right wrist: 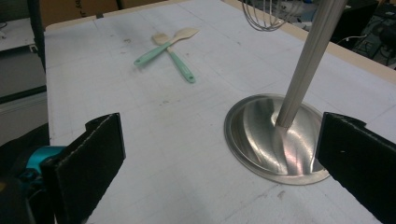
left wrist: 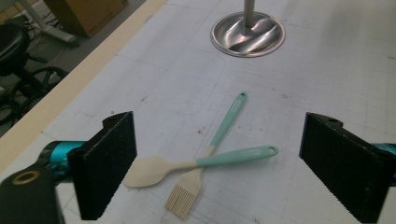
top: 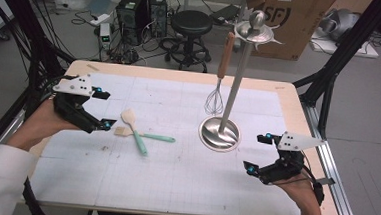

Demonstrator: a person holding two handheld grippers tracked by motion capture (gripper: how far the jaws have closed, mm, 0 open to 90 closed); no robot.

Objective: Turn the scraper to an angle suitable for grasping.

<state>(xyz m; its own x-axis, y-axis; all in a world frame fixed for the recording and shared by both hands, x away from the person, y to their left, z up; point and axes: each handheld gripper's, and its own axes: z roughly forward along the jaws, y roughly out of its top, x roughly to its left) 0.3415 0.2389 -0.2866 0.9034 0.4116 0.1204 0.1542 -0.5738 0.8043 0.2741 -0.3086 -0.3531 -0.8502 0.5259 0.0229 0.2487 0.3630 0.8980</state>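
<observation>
l gripper (top: 103,109) hovers over the bench (top: 173,186) at its left side, jaws apart w/ nothing between them, released. in the left gripper view the two black pads (left wrist: 105,161) frame the utensils but stand clear of them, above the surface.

the things nearest it: a spatula (top: 131,124) w/ cream head and mint-green handle, and a pastry brush (top: 144,135) w/ the same green handle. they lie flat on the bench, crossed over each other in an x, touching where they cross, just right of the l gripper in the high view. brush bristles (left wrist: 182,198) point toward the l gripper; spatula head (left wrist: 147,170) sits just beside the left pad in that view.

r gripper (top: 257,152) sits low at the bench's right front, jaws also wide, released, nothing held. it's near the round steel base (top: 219,134) of a utensil stand (top: 235,80); in the right gripper view the base (right wrist: 261,140) lies between the pads but untouched.

a whisk (top: 219,79) w/ wooden handle hangs from the stand's top disc, wire end just above the bench, beside the pole. the spatula and brush are well apart from the stand.
</observation>
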